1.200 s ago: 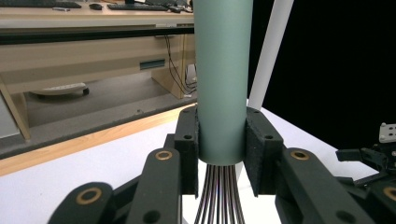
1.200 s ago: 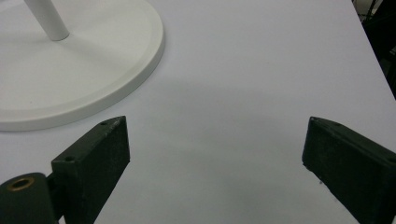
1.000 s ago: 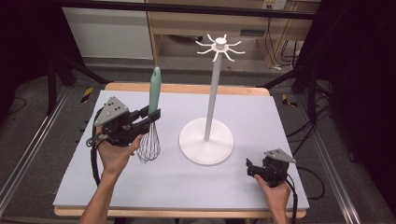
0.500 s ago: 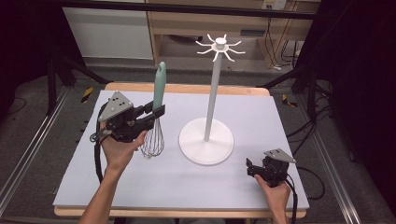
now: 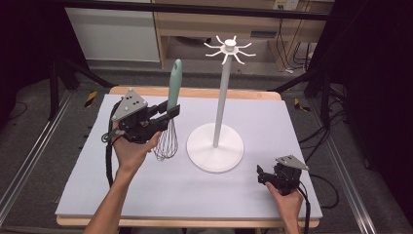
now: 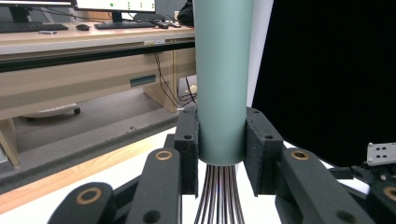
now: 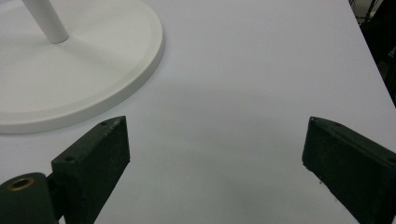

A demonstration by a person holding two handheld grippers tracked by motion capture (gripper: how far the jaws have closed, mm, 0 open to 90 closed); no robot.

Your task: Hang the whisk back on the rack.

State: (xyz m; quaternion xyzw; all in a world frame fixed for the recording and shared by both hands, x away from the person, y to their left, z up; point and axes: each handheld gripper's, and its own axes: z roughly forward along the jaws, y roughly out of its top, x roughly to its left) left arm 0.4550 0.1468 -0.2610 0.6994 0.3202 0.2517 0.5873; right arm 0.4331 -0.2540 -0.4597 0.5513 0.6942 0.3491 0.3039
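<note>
A whisk with a teal handle (image 5: 174, 84) and wire head (image 5: 166, 141) stands upright above the mat, handle up. My left gripper (image 5: 168, 113) is shut on the handle's lower end; in the left gripper view its pads (image 6: 188, 149) press the teal handle (image 6: 223, 79) from both sides, wires (image 6: 220, 196) hanging below. A white stand (image 5: 215, 146) with a tall pole and hook crown (image 5: 229, 48) rises at the mat's middle, just right of the whisk. My right gripper (image 5: 261, 175) rests near the front right, open over bare mat (image 7: 215, 140), the stand's base (image 7: 93, 60) to its left.
The pale mat (image 5: 272, 117) covers a wooden table (image 5: 195, 91). A desk with a keyboard (image 6: 126, 24) stands behind in the left gripper view. Dark floor and metal rails (image 5: 29, 156) flank the table.
My left gripper has carried the whisk up and to the right, closer to the stand. The right gripper has stayed still.
</note>
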